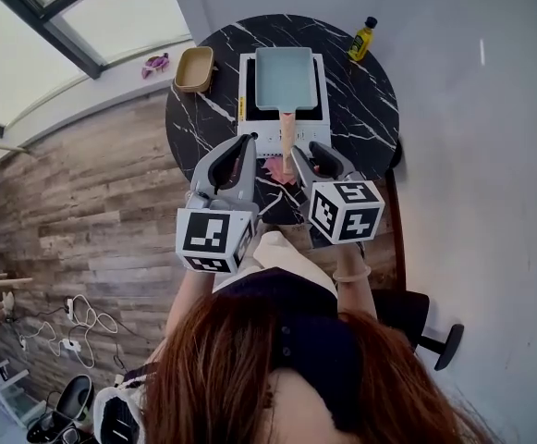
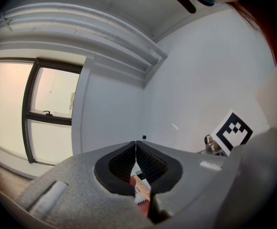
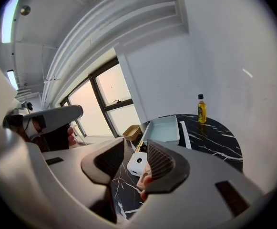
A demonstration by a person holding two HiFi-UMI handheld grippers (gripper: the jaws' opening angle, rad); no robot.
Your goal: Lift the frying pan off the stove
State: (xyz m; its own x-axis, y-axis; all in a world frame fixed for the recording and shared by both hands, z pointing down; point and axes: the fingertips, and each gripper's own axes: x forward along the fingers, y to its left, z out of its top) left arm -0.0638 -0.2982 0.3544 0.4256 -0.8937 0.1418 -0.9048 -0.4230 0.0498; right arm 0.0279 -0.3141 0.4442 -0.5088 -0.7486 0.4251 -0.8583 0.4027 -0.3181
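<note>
Frying pan (image 1: 285, 77) sits on the white stove (image 1: 266, 139) at the far middle of the black table (image 1: 365, 109); its wooden handle (image 1: 287, 135) runs straight back toward you, so the long axis points between your two grippers. Your right gripper (image 3: 131, 159) has its jaws apart with nothing pinched, the handle's end just ahead by its right jaw, so it looks the nearer one; your left gripper (image 2: 136, 147) is closed tip to tip on nothing, just left of the handle.
</note>
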